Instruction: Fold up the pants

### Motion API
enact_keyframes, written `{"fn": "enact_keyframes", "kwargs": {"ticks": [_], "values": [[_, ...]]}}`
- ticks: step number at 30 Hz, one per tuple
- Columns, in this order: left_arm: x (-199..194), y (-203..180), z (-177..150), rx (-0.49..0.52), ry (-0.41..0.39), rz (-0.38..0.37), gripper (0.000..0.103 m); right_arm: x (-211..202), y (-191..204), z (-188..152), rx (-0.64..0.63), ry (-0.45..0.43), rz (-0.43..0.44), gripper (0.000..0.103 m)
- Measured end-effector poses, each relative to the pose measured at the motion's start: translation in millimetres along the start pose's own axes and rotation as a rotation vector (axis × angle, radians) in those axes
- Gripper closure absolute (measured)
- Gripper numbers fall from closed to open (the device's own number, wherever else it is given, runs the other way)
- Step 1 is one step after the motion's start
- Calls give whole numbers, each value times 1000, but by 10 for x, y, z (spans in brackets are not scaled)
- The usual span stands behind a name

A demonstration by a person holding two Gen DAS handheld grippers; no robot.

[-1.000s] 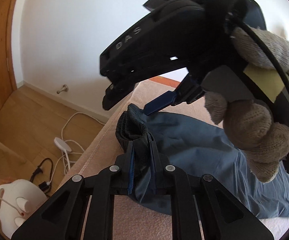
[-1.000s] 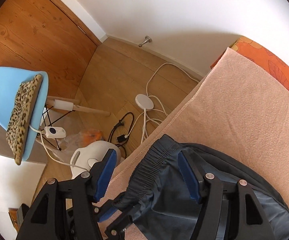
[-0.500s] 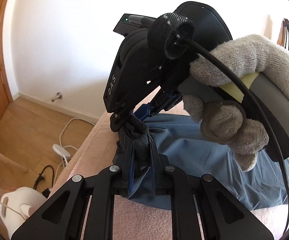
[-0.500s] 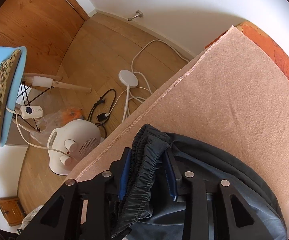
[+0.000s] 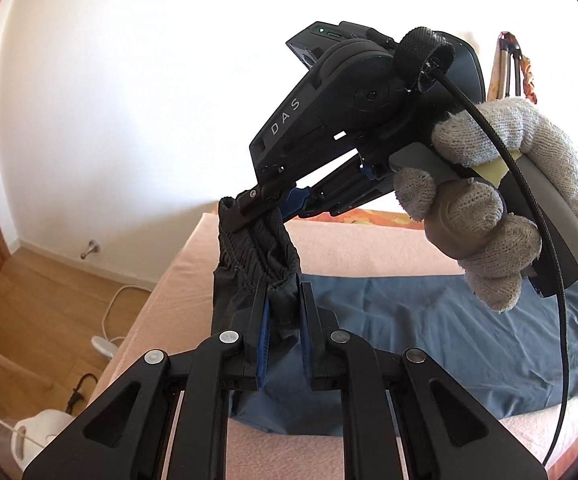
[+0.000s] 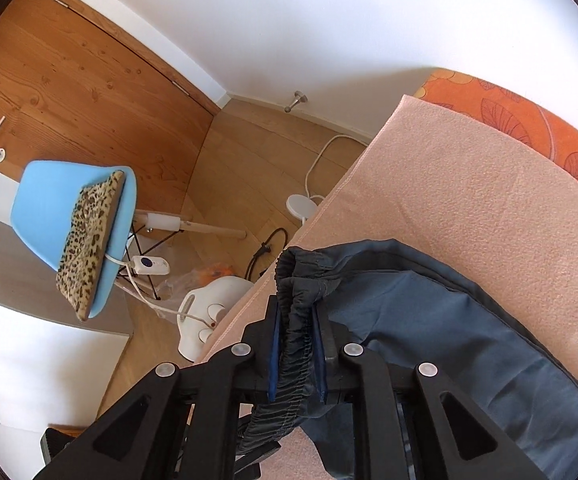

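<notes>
Dark blue pants (image 5: 429, 332) lie on a pink blanket (image 5: 369, 248) on the bed. My left gripper (image 5: 283, 300) is shut on the elastic waistband (image 5: 257, 264). My right gripper (image 5: 267, 210), held by a gloved hand (image 5: 501, 208), is shut on the same waistband higher up, lifting it off the blanket. In the right wrist view the right gripper (image 6: 297, 324) pinches the gathered waistband (image 6: 301, 276), with the rest of the pants (image 6: 449, 320) trailing right over the blanket (image 6: 469, 184).
The bed's left edge drops to a wooden floor with white cables (image 6: 321, 160) and a white heater (image 6: 213, 312). A blue chair (image 6: 69, 216) with a leopard cushion stands by a wooden door. An orange patterned sheet (image 6: 529, 120) lies beyond the blanket. A white wall is behind.
The right gripper came down over the waistband, closed on it, and lifted it. The waistband end now hangs raised between both grippers. The left gripper stayed shut on the cloth.
</notes>
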State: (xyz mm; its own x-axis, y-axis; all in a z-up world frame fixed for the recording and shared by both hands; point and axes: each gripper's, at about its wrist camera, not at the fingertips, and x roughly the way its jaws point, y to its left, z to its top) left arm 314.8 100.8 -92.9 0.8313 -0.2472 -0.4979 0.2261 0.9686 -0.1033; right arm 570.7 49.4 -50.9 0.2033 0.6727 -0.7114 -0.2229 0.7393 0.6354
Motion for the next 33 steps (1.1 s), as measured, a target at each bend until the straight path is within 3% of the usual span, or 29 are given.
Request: {"fn": "enact_keyframes", "kwargs": {"ticks": [9,17,24,33], "values": [[-264,-868,463,111,-35,-133,91,-1234,-297,-419,40,-159,8,91],[-415,-1815,700,219,-27,-272,91,-2279,-721,-1098,114,-287,-17,91],[-450,-2686,621,280,13,-407,91,-3043,-1346,-1875,202,-359,-49,91],[-297,-3756,319,306,79,-550,91,-3679,-2267,-2857,335,-412,-106,91]]}}
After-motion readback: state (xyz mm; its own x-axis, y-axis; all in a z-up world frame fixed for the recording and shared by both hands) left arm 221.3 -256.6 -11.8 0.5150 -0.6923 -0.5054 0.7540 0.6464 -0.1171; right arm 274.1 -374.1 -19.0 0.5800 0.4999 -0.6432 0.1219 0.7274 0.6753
